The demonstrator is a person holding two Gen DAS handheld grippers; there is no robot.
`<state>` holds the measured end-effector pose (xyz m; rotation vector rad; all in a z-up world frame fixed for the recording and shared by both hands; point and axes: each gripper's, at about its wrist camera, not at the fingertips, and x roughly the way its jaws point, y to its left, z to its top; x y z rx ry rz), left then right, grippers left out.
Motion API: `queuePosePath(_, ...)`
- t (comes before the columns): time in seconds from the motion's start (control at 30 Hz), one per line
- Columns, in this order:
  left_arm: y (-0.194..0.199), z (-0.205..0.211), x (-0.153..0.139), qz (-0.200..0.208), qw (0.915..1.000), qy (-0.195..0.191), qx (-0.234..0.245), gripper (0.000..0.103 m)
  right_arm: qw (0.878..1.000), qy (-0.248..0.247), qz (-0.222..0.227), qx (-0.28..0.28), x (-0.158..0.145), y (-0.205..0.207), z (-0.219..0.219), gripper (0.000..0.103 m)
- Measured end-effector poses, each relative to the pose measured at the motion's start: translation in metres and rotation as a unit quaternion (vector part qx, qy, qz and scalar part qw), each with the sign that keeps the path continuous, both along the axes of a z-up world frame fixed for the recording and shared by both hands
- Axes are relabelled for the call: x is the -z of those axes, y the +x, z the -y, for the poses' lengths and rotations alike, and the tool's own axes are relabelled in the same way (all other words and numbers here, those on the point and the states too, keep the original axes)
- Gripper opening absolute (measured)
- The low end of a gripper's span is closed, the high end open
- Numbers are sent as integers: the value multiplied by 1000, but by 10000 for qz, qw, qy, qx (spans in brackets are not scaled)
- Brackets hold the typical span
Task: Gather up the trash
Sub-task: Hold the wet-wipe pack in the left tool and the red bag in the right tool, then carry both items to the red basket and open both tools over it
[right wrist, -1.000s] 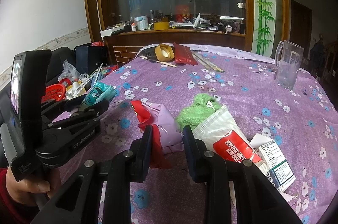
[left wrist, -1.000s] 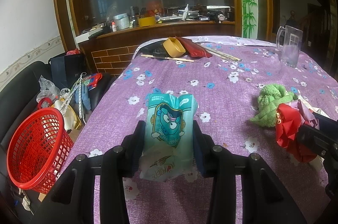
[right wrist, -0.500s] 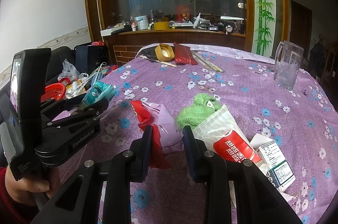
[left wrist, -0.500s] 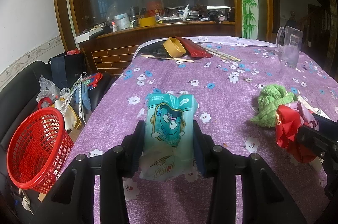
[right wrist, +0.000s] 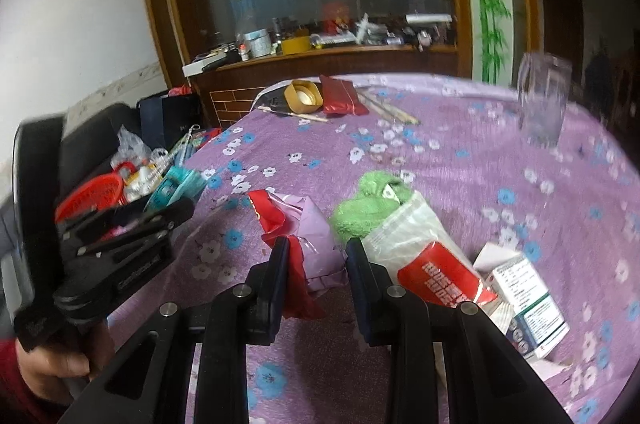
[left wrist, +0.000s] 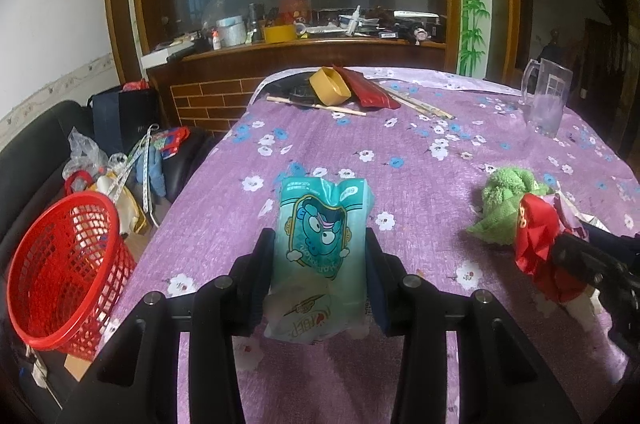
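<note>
Both grippers are pointing down and forward over the purple table [left wrist: 460, 159]. The left gripper [left wrist: 320, 256] is pinching an upright teal packet [left wrist: 322, 244]. The right gripper [right wrist: 316, 260] is clamping a crumpled red and pink wrapper [right wrist: 308, 244] beside the green cloth [right wrist: 364, 212]. The red basket [left wrist: 64, 272] is standing off the table's left edge. Since a second ago, only the right view is looking tilted.

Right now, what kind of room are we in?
Most likely a lived-in dining room in a home. A big table under a purple floral tablecloth holds a glass pitcher and chopsticks, with a cluttered wooden counter behind it and a dark sofa alongside.
</note>
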<state>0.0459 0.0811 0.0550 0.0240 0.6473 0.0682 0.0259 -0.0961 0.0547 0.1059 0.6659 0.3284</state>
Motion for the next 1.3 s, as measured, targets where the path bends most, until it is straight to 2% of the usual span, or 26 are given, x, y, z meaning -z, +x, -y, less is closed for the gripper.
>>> queuePosePath(0.2, -21, -16, -18, 63, 10000, -42, -38, 41, 9996, 206, -146, -110, -11, -3, -4, 32)
queuePosePath(0.43, -44, -62, -38, 186, 9993, -107, -313, 41, 9974, 285, -353, -566, -30, -5, -44, 32)
queuePosePath(0.57, -52, -91, -41, 234, 9983, -90, -529, 41, 9958, 155, -298, -847, -42, -6, -80, 32)
queuePosePath(0.77, -60, -142, -40, 228, 9958, -79, -883, 41, 9897, 202, -454, -1340, -49, 0, -141, 32)
queuePosePath(1.1, -68, -240, -30, 134, 9862, -253, -1633, 41, 9775, 64, -549, -2036, -57, 14, -251, 33)
queuePosePath(1.3, -61, -277, -23, 8, 9814, -288, -1900, 41, 9722, 102, -672, -2243, -54, 35, -306, 33)
